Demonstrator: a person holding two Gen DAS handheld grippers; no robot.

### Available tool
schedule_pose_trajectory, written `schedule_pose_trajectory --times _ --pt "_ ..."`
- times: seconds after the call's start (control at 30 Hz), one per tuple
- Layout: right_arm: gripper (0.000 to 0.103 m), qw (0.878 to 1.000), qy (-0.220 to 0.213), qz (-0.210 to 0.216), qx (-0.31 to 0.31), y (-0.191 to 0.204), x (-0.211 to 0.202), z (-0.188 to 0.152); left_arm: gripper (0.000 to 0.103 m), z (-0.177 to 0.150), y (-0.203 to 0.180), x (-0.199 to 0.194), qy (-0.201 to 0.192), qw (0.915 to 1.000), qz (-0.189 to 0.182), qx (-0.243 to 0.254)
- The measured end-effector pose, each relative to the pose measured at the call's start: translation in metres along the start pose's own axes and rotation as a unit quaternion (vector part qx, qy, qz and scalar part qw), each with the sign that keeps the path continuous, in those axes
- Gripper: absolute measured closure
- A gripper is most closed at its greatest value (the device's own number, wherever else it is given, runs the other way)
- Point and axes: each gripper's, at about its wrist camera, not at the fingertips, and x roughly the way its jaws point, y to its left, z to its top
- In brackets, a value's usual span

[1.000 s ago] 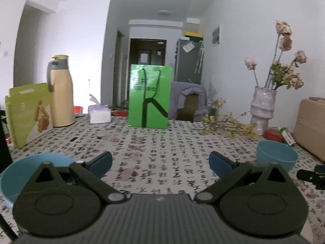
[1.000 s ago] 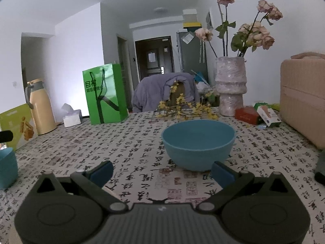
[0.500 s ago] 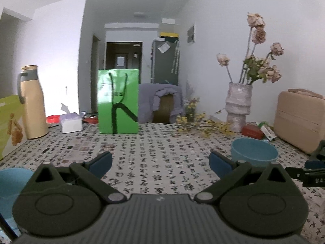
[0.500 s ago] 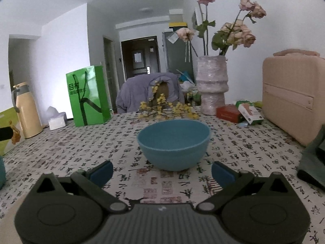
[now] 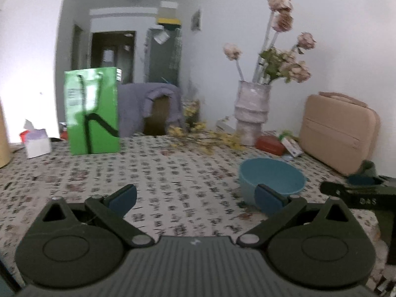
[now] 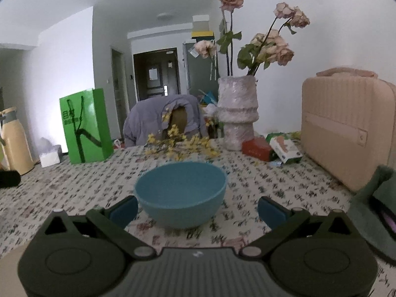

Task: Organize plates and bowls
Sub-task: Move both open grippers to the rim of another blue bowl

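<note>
A light blue bowl (image 6: pixel 180 193) stands upright on the patterned tablecloth (image 6: pixel 272 185). In the right wrist view it sits just ahead of my open right gripper (image 6: pixel 196 209), closer to the left finger, with neither pad touching it. In the left wrist view the same bowl (image 5: pixel 271 179) is ahead and to the right, partly behind the right fingertip of my open, empty left gripper (image 5: pixel 195 195). The right gripper's body (image 5: pixel 358 195) shows at that view's right edge.
At the table's back stand a green paper bag (image 6: pixel 84 126), a vase of dried roses (image 6: pixel 237 116), yellow flower sprigs (image 6: pixel 180 144), small boxes (image 6: pixel 272 148) and a beige case (image 6: pixel 346 126). A cream thermos (image 6: pixel 14 141) and tissue box (image 5: pixel 37 142) are left. A dark green item (image 6: pixel 376 205) lies right.
The left gripper has swung to the right: a second blue bowl at its left left the view and the bowl at right came closer. The right gripper has moved closer to the bowl.
</note>
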Motion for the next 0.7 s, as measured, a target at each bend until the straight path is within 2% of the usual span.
schedule_pose_trajectory --times 0.17,0.3,0.53,0.7 --pt "0.000 1.000 0.014 -0.006 0.012 -0.006 0.015 0.017 0.000 0.014 -0.017 0.019 0.022 0.9994 -0.024 0.013" --pt "0.000 0.999 0.030 -0.007 0.024 -0.009 0.028 0.029 0.000 0.028 -0.024 0.039 0.050 0.9979 -0.040 -0.011" --pt "0.000 0.997 0.061 -0.022 0.045 -0.021 0.057 0.044 0.000 0.046 -0.041 0.064 0.057 0.9983 -0.012 0.003" --pt "0.000 0.995 0.070 -0.032 0.061 -0.029 0.076 0.049 0.000 0.059 -0.056 0.086 0.068 0.9971 0.028 0.018"
